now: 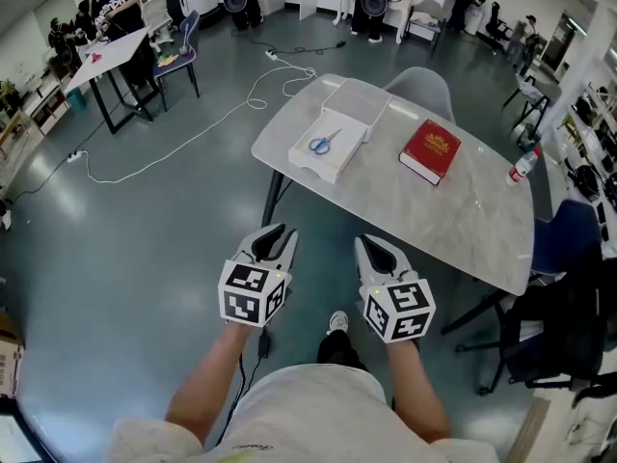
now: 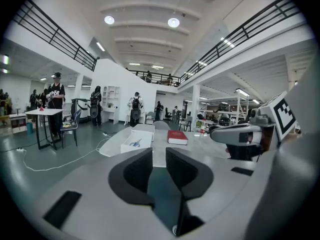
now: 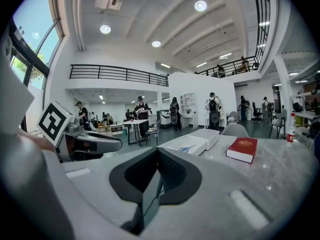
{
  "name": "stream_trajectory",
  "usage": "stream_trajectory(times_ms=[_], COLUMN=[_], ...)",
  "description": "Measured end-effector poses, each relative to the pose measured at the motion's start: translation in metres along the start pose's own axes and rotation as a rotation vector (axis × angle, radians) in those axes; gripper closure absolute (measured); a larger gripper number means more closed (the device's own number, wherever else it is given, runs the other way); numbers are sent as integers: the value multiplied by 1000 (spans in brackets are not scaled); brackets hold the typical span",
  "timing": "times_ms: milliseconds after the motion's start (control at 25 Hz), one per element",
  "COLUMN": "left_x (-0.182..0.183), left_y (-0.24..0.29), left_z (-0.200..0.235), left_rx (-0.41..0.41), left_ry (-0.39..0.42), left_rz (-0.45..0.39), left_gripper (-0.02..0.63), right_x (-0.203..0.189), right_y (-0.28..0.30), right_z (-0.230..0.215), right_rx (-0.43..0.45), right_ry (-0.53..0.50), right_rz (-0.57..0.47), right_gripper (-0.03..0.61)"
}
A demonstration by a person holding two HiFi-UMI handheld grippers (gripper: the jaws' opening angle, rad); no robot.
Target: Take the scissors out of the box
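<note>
Left tongs (image 1: 275,231) stand narrowly apart with nothing between them. Right tongs (image 1: 371,244) are pressed together, empty. Both hover over the floor (image 1: 145,249), short of the counter (image 1: 472,230). The blue-handled scissors (image 1: 325,143) lie in the open white box (image 1: 310,165) by the counter's left corner.

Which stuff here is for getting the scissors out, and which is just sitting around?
For the job: blue-handled scissors; the open white box they lie in; left gripper; right gripper.

Just lying about: red book; plastic bottle; white lid beside the box. All sit on the table.
</note>
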State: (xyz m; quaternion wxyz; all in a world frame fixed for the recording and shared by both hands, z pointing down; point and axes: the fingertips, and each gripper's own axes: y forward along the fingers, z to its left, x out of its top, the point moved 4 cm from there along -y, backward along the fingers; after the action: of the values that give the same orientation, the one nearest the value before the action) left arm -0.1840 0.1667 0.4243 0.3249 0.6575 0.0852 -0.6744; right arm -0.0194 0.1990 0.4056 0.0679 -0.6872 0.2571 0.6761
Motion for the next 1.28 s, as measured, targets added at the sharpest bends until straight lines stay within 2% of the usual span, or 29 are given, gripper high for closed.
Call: stream_trajectory(times_ms=[720, 1000, 1280], left_x=[47, 56, 51], left_y=[146, 193, 226], left_z=[22, 24, 29], left_rx=[101, 137, 160], left_ry=[-23, -43, -54], left_rz=[41, 63, 133], left_gripper=[531, 531, 531], right_x=[36, 40, 43], right_y=[105, 132, 147], right_z=[-131, -174, -203], right_rx=[102, 151, 181], right_ry=[19, 28, 42], right_rz=[21, 33, 22], right_gripper=[574, 574, 574])
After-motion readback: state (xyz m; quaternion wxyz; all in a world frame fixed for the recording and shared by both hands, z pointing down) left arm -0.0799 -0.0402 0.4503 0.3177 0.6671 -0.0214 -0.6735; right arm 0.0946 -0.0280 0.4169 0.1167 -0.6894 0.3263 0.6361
